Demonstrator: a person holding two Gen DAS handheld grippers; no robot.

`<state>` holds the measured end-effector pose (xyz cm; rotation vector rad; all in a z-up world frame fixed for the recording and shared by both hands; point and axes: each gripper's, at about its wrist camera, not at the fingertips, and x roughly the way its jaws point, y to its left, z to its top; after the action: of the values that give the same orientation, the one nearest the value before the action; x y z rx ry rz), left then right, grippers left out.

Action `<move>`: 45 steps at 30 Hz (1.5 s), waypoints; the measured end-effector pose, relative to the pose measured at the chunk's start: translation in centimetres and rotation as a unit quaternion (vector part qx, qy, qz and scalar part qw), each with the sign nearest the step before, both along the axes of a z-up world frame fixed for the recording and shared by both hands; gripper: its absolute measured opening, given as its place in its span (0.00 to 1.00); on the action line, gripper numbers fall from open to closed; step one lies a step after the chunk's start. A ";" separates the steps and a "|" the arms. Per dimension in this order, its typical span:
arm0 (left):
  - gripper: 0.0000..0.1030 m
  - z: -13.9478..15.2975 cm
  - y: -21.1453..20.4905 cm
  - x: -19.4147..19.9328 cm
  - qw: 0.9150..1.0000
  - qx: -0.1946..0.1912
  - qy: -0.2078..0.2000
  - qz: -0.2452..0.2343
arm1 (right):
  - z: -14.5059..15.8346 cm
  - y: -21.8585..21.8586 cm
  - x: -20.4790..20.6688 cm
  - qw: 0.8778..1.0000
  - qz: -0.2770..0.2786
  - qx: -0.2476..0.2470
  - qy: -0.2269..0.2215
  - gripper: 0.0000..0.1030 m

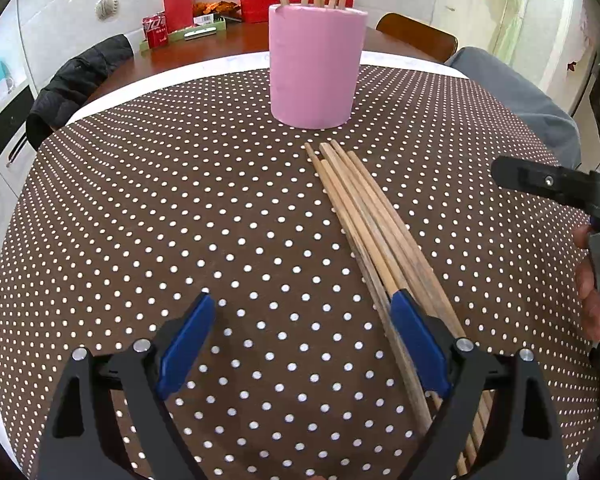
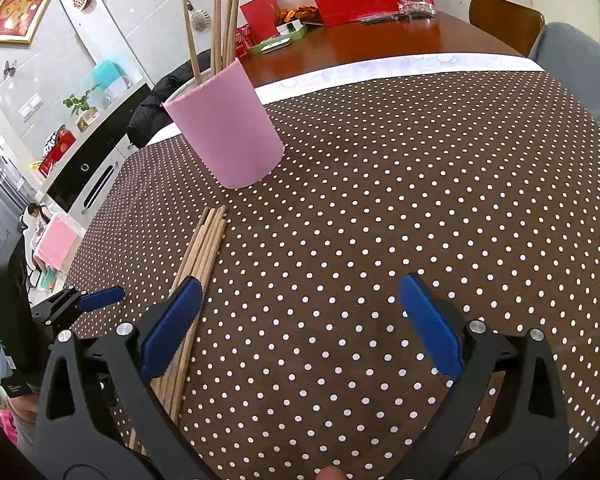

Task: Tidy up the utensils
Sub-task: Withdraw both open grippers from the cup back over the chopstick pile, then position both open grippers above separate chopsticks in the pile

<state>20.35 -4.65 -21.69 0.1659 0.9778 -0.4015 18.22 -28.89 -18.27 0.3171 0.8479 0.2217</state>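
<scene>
Dotted tablecloth (image 1: pixel 180 208), pink holder (image 1: pixel 314 66) upright mid-table already with chopsticks in it; loose chopstick bundle (image 1: pixel 364 216) lies just in front. Left gripper (image 1: pixel 300 344) and right gripper (image 2: pixel 300 324) both gape empty, flanking the bundle. Best to centre one gripper over the bundle, pinch a single stick mid-length, lift clear, drop tip-first.

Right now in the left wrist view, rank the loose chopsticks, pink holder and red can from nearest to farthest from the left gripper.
1. Loose chopsticks: beside the left gripper, on its right.
2. Pink holder: ahead, mid-cloth.
3. Red can: far left, on the bare wooden table.
</scene>
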 end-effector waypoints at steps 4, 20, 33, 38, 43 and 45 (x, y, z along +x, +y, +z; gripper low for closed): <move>0.86 -0.1 -0.4 0.9 1.000 0.010 -0.002 0.017 | -0.1 0.2 0.0 1.000 0.003 -0.002 0.002 0.94; 0.86 -0.2 0.5 3.7 0.999 0.014 -0.028 0.013 | -1.2 7.2 0.2 0.991 0.084 -0.095 0.042 0.94; 0.86 -0.3 1.8 3.6 0.999 -0.001 -0.029 0.022 | -1.3 11.0 1.2 0.976 0.079 -0.196 0.045 0.93; 0.86 -0.5 2.4 3.4 0.999 -0.009 -0.028 0.031 | -1.3 11.1 1.9 0.974 0.087 -0.204 0.045 0.92; 0.86 -0.6 2.4 3.4 0.999 -0.008 -0.028 0.031 | -1.1 10.5 1.2 0.974 0.089 -0.203 0.047 0.84; 0.86 -0.5 2.5 3.4 0.999 -0.010 -0.028 0.031 | -1.1 10.4 0.9 0.975 0.090 -0.196 0.047 0.80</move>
<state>23.74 -2.16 -22.24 0.1282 0.9214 -0.3481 19.09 -18.47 -19.35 -0.1206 0.9940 0.2031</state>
